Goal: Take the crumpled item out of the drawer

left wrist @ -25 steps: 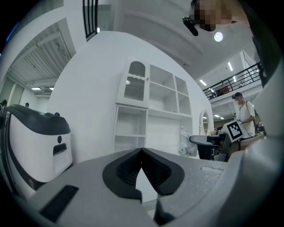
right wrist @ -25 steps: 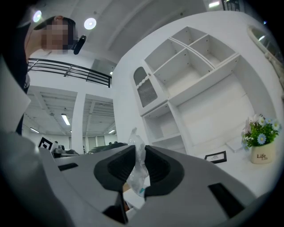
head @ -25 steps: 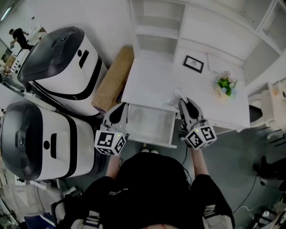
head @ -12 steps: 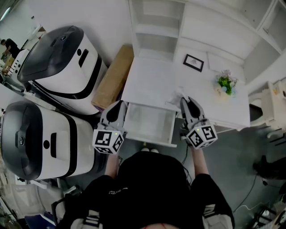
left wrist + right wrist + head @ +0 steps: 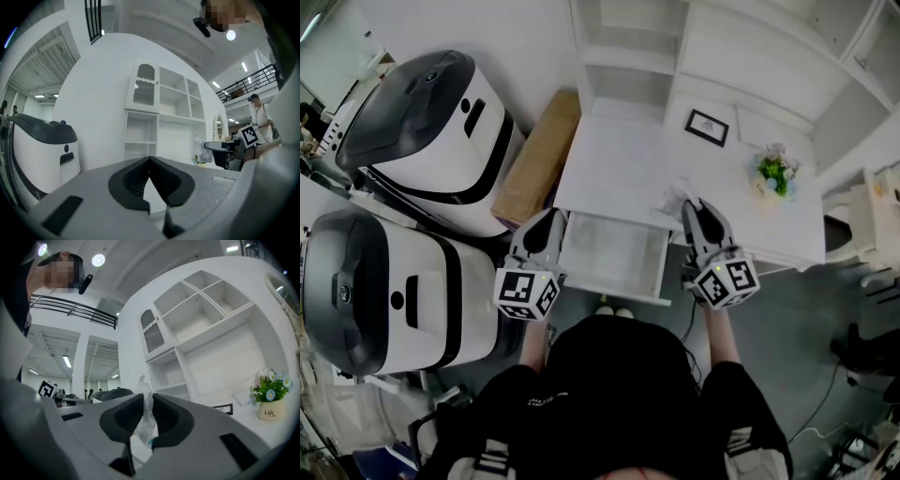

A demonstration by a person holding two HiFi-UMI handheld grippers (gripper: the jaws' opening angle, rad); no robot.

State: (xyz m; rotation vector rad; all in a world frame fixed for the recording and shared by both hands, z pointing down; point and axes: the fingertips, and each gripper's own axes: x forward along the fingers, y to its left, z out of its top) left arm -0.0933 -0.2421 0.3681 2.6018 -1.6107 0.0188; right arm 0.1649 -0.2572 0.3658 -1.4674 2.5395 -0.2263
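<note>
The crumpled item is a clear plastic wrapper. It hangs over the white desk top, just past the right back corner of the open drawer. My right gripper is shut on it. In the right gripper view the wrapper is pinched between the dark pads of that gripper and sticks out above and below them. My left gripper sits level at the drawer's left side. In its own view the left gripper has its tips touching with nothing between them. The drawer's inside looks bare.
On the desk stand a framed picture and a small flower pot, with white shelves behind. A cardboard box leans at the desk's left. Two large white and grey machines stand further left.
Both grippers hold still, the right one keeping the wrapper. A person far off at the upper left has gone out of view.
</note>
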